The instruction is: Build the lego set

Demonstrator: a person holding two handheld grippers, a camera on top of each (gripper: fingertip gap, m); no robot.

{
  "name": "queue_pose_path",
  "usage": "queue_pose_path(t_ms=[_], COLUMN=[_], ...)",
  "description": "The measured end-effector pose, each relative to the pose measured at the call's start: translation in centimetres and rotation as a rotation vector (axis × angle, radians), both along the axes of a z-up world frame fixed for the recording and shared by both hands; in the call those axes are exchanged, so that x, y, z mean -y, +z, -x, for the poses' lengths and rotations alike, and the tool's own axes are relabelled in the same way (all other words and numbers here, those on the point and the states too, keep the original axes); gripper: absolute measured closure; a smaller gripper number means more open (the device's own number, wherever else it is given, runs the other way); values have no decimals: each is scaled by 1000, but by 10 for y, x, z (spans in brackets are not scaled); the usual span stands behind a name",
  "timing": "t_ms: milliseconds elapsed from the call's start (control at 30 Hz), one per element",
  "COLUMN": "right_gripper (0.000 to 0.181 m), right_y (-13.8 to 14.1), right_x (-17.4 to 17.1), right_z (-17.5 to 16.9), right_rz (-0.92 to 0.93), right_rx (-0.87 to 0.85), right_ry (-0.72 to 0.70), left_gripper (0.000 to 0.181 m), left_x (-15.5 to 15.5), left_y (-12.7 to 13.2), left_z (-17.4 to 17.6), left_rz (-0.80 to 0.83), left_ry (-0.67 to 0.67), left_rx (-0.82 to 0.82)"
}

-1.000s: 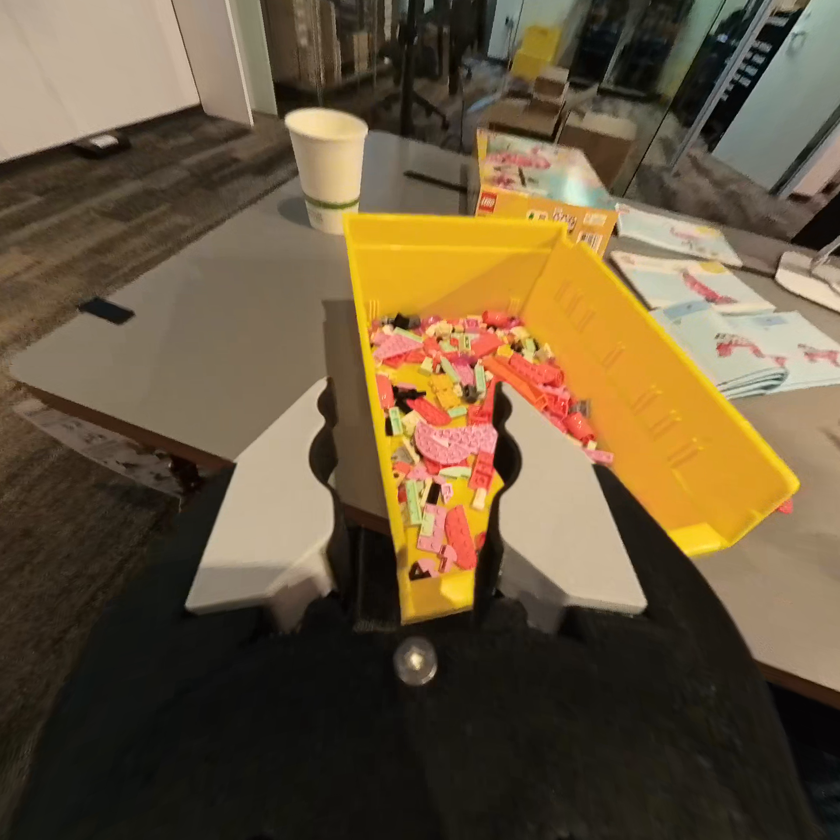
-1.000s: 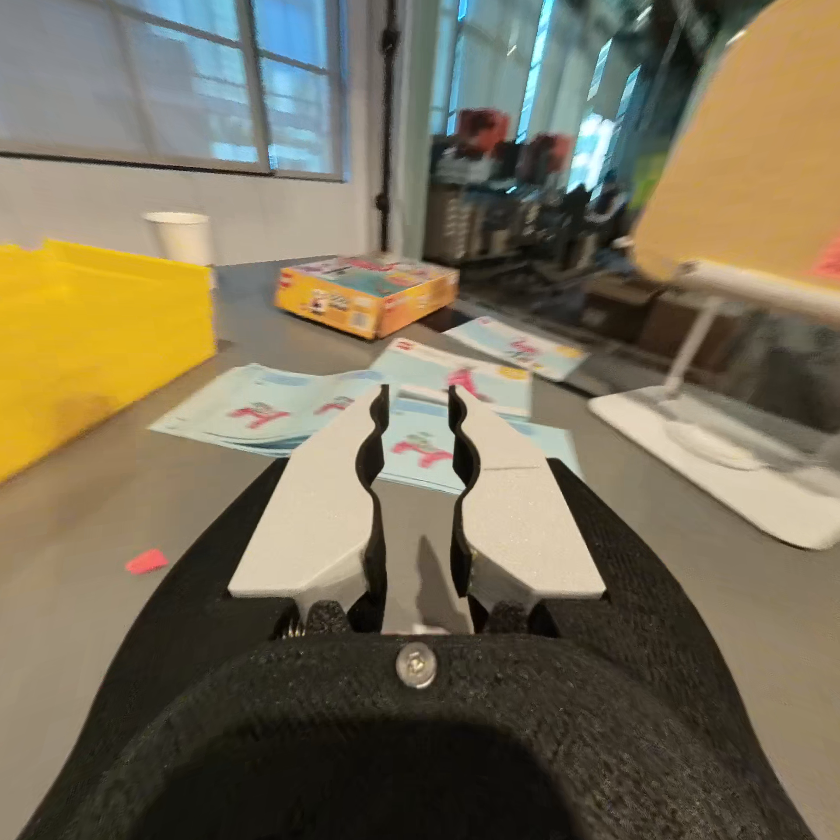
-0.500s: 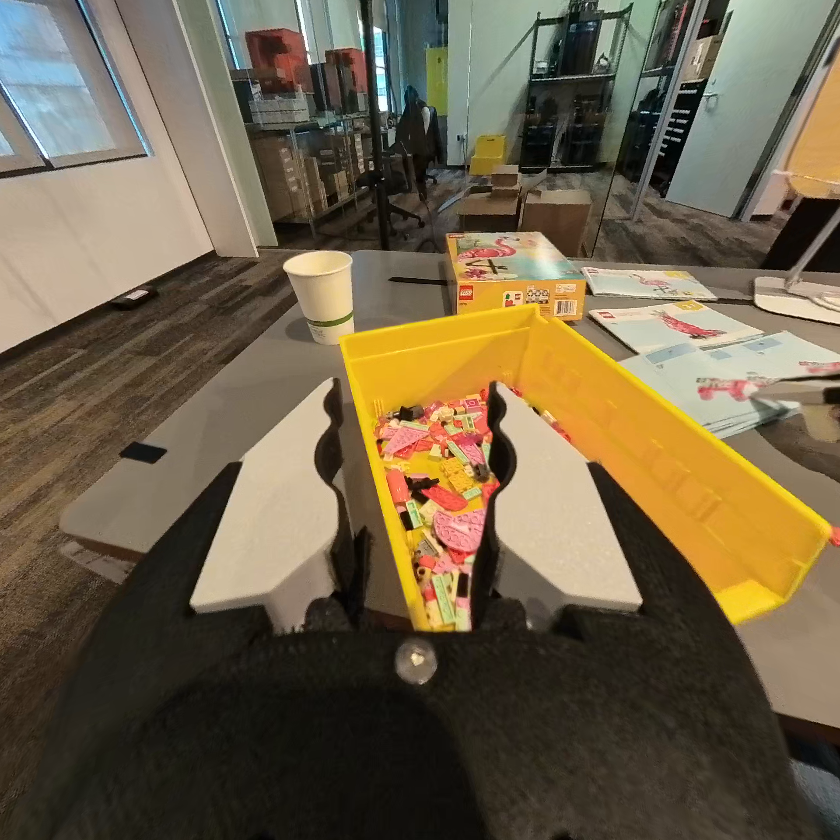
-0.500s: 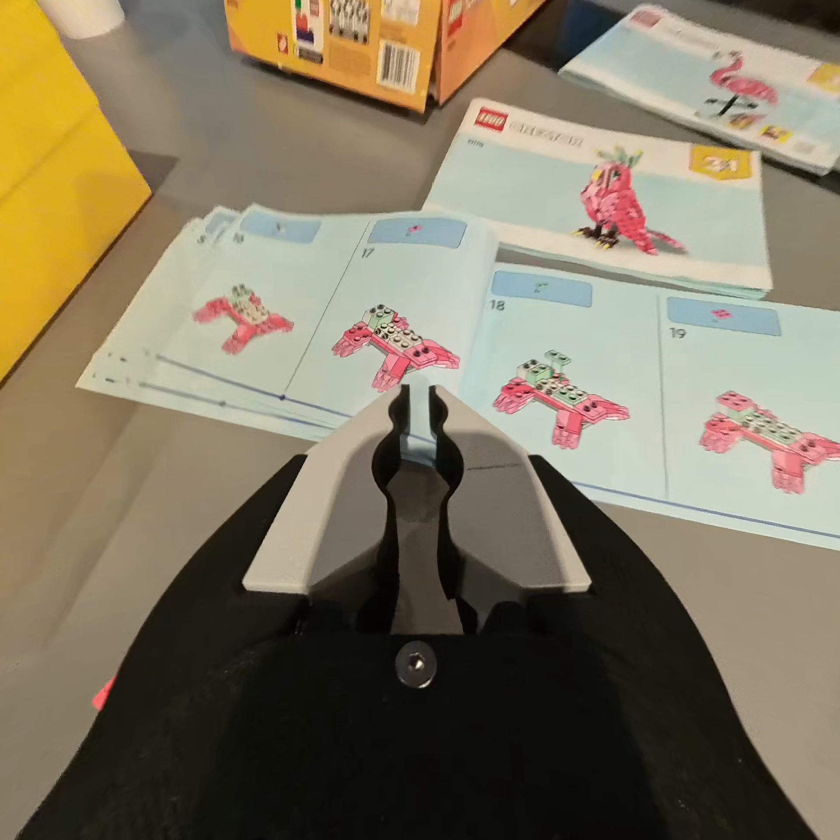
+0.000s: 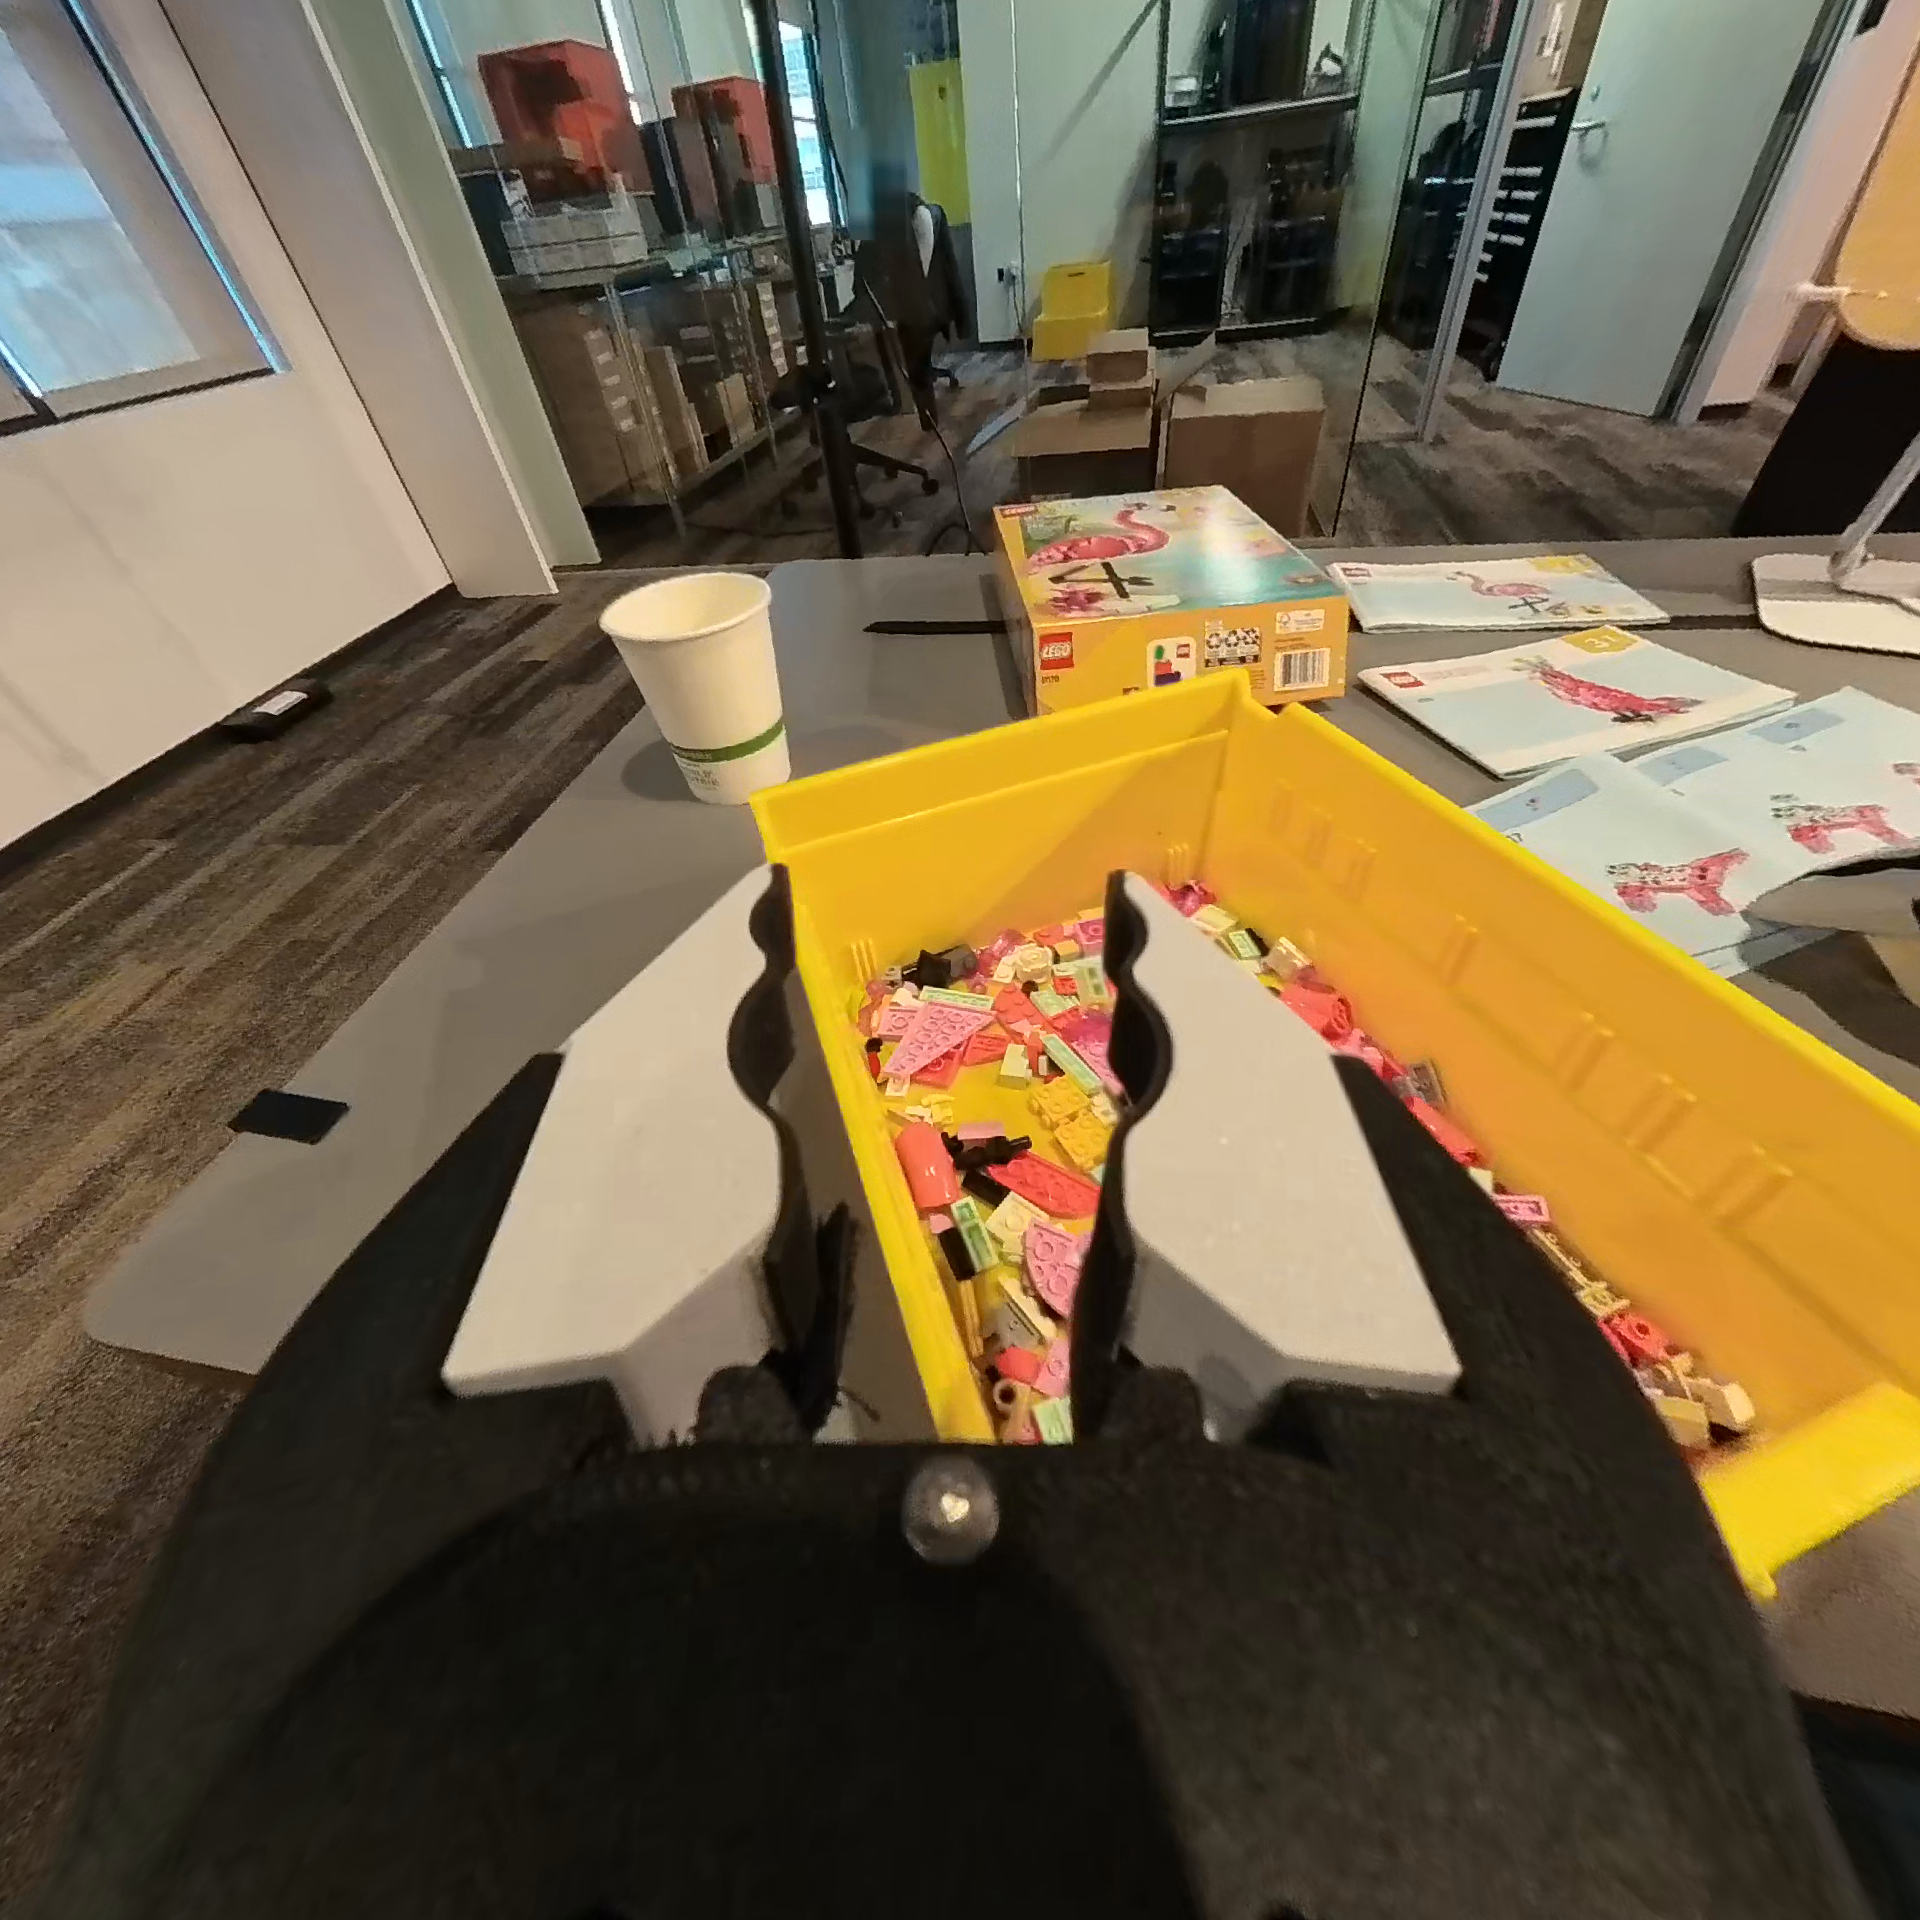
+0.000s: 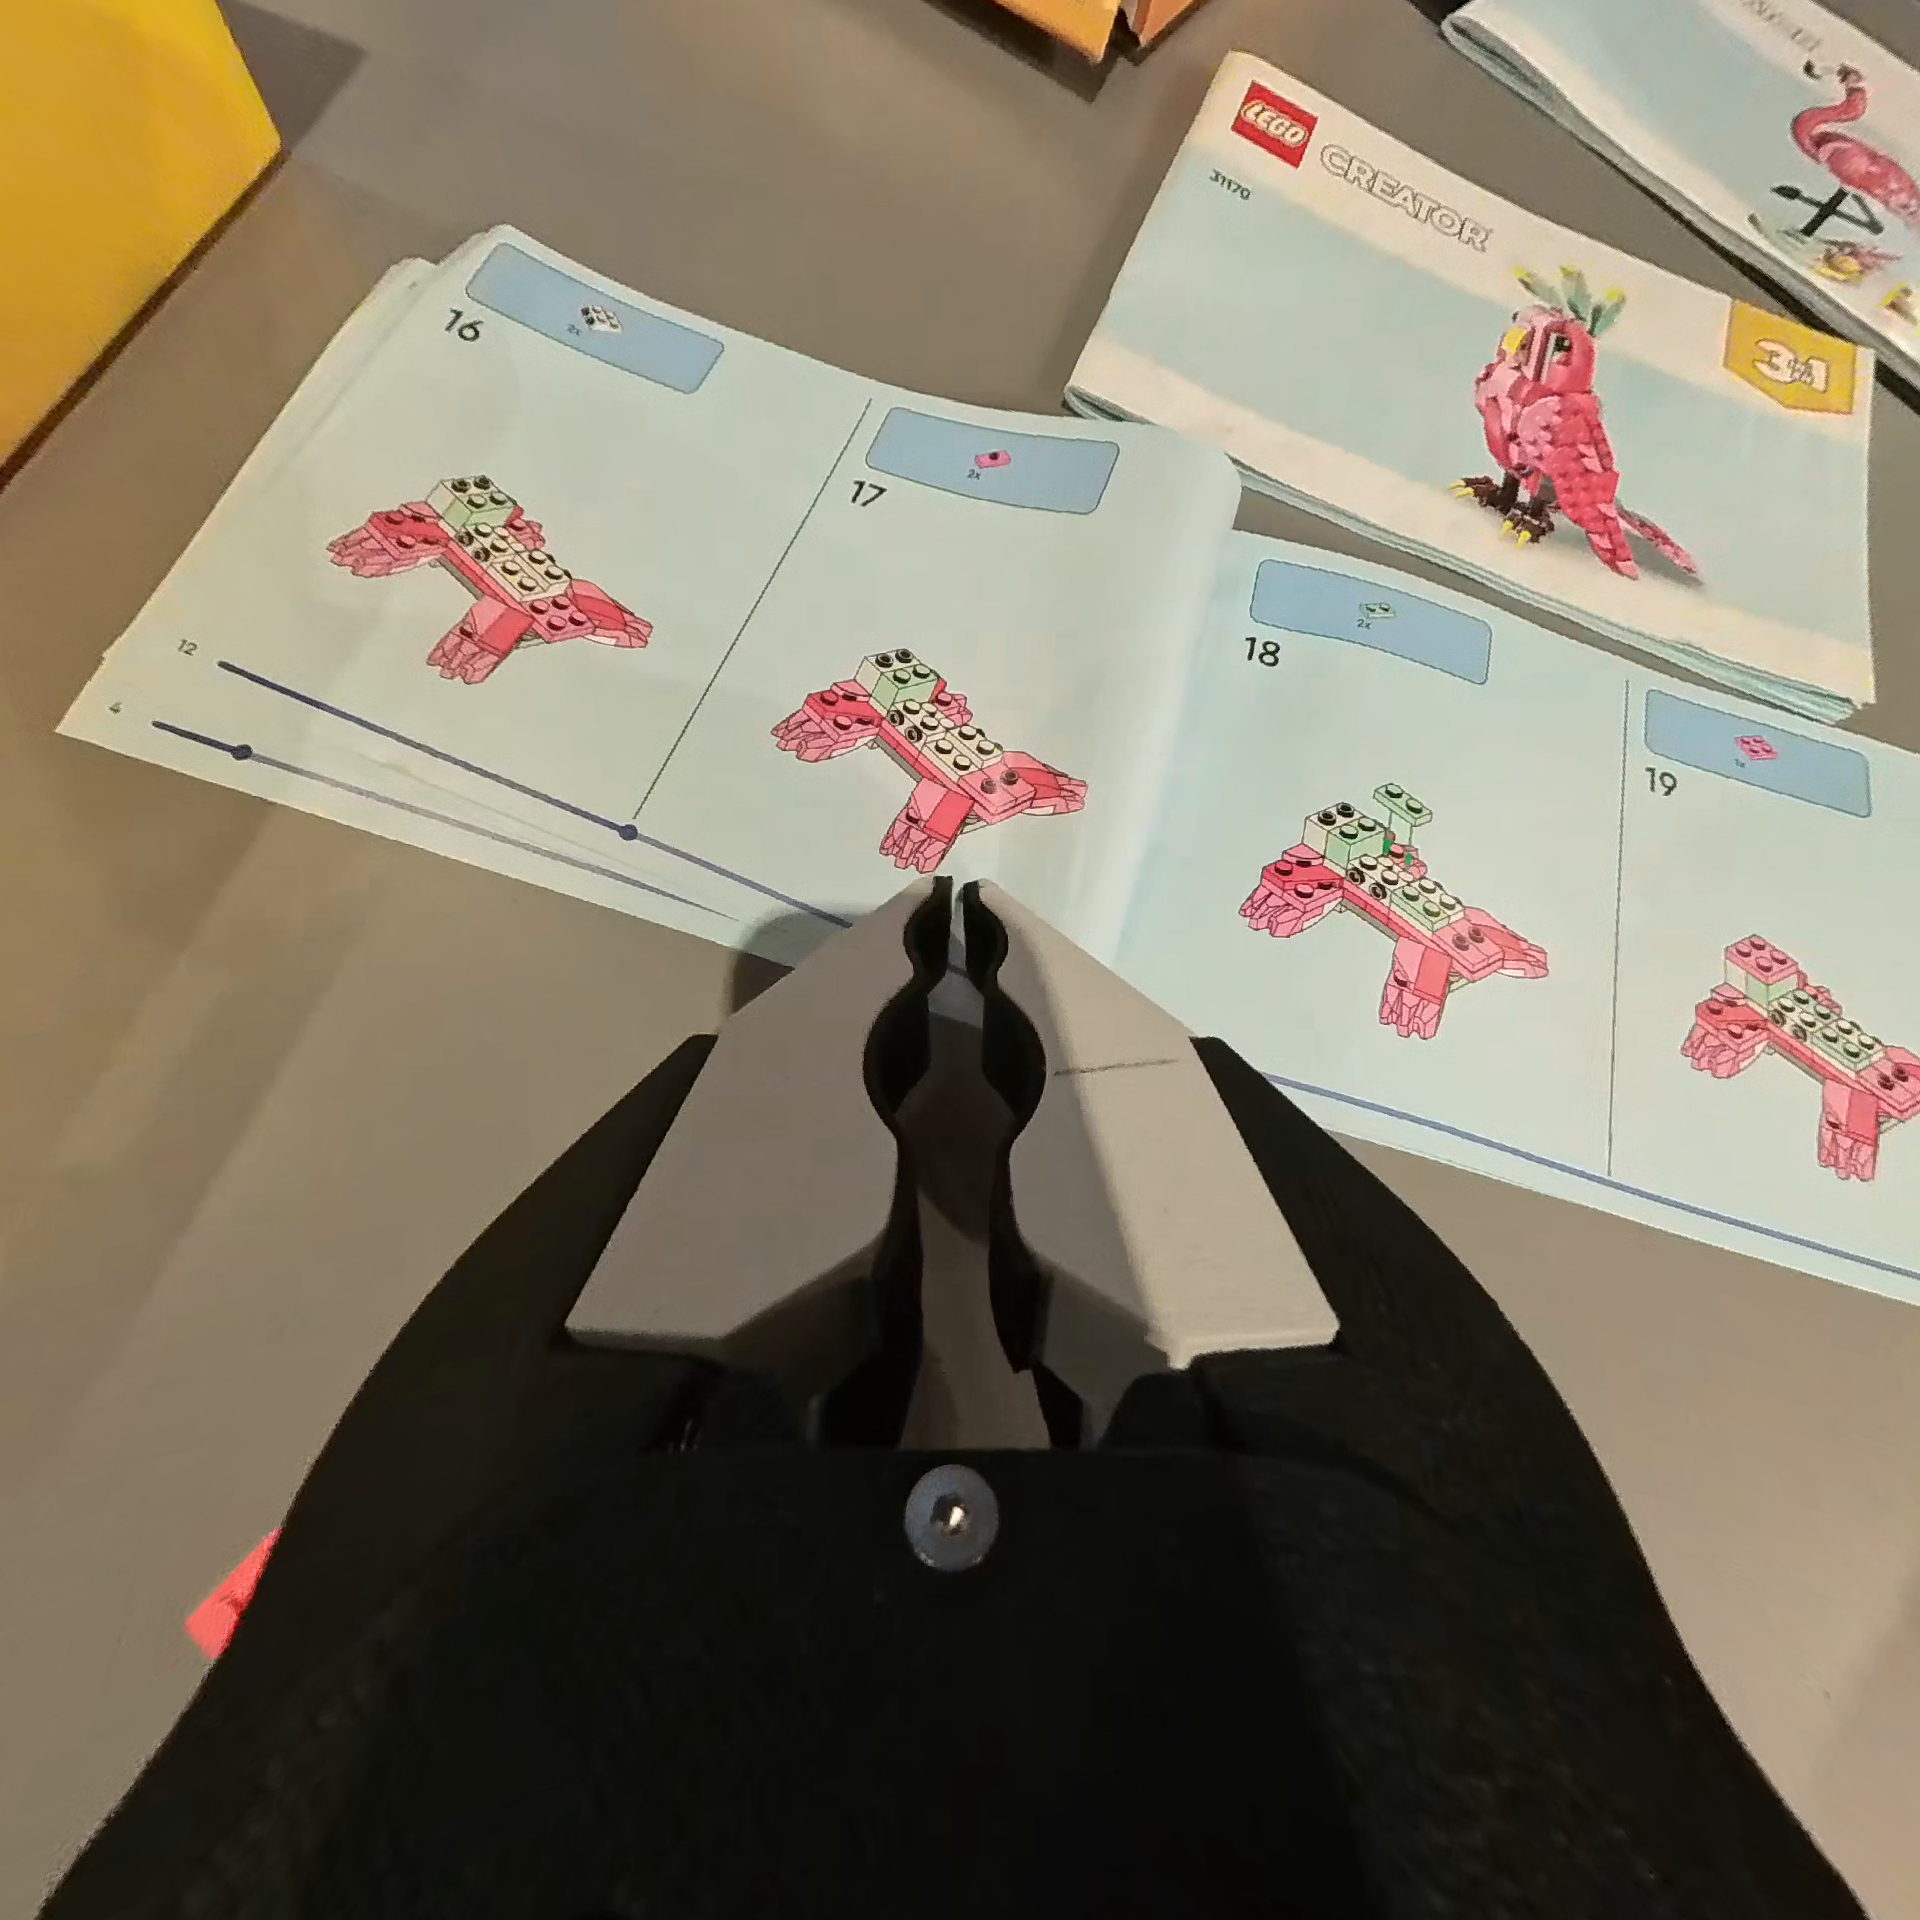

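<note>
Lego pieces (image 5: 997,1101) half-hidden behind our gaping left tongs (image 5: 940,883) astride the bin wall (image 5: 873,1132); right tongs (image 6: 956,885) nearly clenched, empty, over the booklet (image 6: 727,582).

The left gripper (image 5: 940,904) has a broad black body with a rough, fuzzy-looking surface, one round silver screw (image 5: 949,1507) at its centre, and two pale grey wedge-shaped fingers (image 5: 644,1164) whose black inner faces are cut in a wavy, scalloped outline. The right gripper (image 6: 956,883) is built the same way: a textured black shell, a single small metal screw (image 6: 951,1524) in the middle, and grey angular fingers (image 6: 1153,1164) with dark scalloped inner edges, one bearing a thin dark line across its top face.
</note>
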State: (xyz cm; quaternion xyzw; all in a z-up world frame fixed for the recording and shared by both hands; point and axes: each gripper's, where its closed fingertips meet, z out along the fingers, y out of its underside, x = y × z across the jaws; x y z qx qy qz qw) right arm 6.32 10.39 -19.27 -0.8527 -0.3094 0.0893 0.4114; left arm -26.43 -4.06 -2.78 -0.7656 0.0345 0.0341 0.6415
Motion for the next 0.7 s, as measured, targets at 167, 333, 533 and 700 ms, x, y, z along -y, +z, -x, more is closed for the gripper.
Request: queue_pose_path(t_ms=[167, 333, 533, 700], right_gripper=[181, 179, 163, 164], right_y=[0, 1, 55, 107], right_x=[0, 2, 23, 78], right_z=[0, 0, 26, 30], right_rz=[-4, -16, -275, -599], right_rx=[-10, -13, -139, -244], right_ry=[0, 7, 129, 247], left_gripper=[122, 123, 126, 128], left_x=[-2, -2, -4, -4], left_y=[-7, -2, 16, 55], left_z=[0, 0, -6, -22], left_rz=[52, 34, -26, -173], left_ry=[6, 24, 45, 20], left_rx=[19, 2, -56, -49])
